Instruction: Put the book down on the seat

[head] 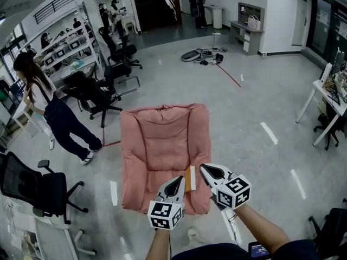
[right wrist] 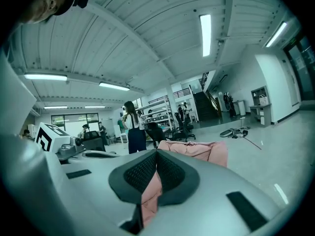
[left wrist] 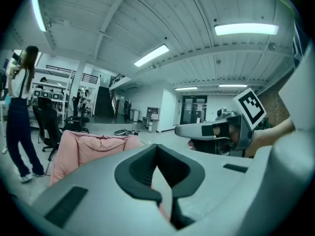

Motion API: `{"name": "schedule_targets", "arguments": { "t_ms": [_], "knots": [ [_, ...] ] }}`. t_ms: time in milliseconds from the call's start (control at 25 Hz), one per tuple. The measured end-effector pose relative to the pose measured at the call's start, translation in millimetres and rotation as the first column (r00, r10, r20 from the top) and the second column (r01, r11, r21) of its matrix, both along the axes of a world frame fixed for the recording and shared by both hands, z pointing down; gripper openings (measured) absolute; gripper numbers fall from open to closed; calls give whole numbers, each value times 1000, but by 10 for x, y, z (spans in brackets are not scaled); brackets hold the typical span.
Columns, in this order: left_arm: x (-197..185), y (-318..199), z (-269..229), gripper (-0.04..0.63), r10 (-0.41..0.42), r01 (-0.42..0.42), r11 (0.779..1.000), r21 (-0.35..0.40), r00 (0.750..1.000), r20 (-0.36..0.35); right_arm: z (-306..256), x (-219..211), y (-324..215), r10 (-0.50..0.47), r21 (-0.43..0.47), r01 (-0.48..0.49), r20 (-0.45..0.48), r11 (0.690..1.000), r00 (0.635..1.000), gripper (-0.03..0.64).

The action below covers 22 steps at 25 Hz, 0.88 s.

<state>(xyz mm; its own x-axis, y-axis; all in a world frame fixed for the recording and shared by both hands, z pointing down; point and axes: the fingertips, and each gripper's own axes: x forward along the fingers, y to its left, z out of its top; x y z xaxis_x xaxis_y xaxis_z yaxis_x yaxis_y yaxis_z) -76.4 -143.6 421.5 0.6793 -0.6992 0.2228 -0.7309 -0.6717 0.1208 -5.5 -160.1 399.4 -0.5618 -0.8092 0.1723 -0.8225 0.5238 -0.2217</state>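
Pink seat (head: 162, 140) mid-frame, open floor (head: 260, 91) around it — book (head: 190, 179) on its lower edge; left gripper (head: 178, 182) and right gripper (head: 209, 172) closed, empty.

Two pale grey tools are being carried, the left hand-held gripper (head: 178, 182) and the right hand-held gripper (head: 209, 172), each being formed as a tapering shell with a black lining. A white cube (head: 165, 214) with black square markers is being borne on the left one, and a matching cube (head: 234, 191) on the right. Smooth black pads (left wrist: 142, 173) are being shown on the left, dotted pads (right wrist: 140, 173) on the right, and black rectangular strips (left wrist: 66, 205) are being shown inset in the shells. Dark clothing (head: 217, 252) is being worn.
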Motion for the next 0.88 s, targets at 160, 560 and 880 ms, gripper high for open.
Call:
{"name": "schedule_targets", "arguments": {
  "t_ms": [160,560,880],
  "knots": [
    [104,119,-194,5,-20,21,999,27,1000,-8,-153,122,145,-9,24,9,-7,1000,1000,20],
    [293,513,-535,5,-57,58,994,92,998,-14,-456,319,516,-47,90,46,4,995,999,20],
    [476,890,-693,5,-68,73,990,124,997,-43,-539,440,926,-80,117,78,10,990,997,20]
  ]
}}
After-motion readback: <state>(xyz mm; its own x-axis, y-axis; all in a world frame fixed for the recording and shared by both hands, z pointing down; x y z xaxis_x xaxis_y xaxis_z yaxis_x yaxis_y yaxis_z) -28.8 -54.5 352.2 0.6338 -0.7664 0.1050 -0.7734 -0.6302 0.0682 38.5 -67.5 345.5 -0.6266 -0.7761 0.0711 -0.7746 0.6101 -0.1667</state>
